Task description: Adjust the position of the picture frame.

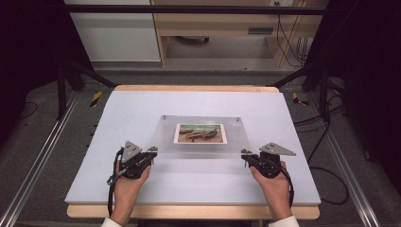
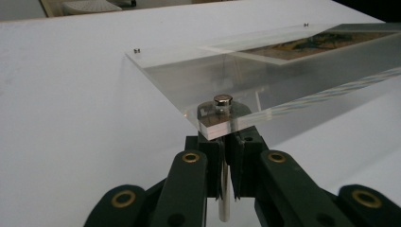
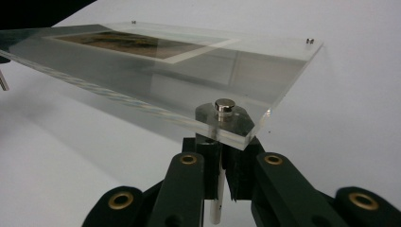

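Note:
A clear acrylic photo frame [image 1: 198, 144] with a landscape picture [image 1: 200, 133] inside lies across the middle of the white table. My left gripper [image 1: 152, 152] is at its near left corner and my right gripper [image 1: 245, 154] at its near right corner. In the left gripper view the black jaws [image 2: 226, 142] are shut on a thin metal pin [image 2: 225, 198] that runs down from a silver cap [image 2: 222, 100] on the acrylic corner. In the right gripper view the jaws [image 3: 221, 146] are likewise shut on the pin [image 3: 215, 201] under that corner's cap [image 3: 224, 106]. The near edge stands off the table.
The white board [image 1: 142, 113] sits on a wooden tabletop with bare surface all around the frame. Small screws mark the frame's far corners [image 1: 164, 117]. Metal rails [image 1: 42, 156] flank the table, and cables [image 1: 326, 179] lie on the floor to the right.

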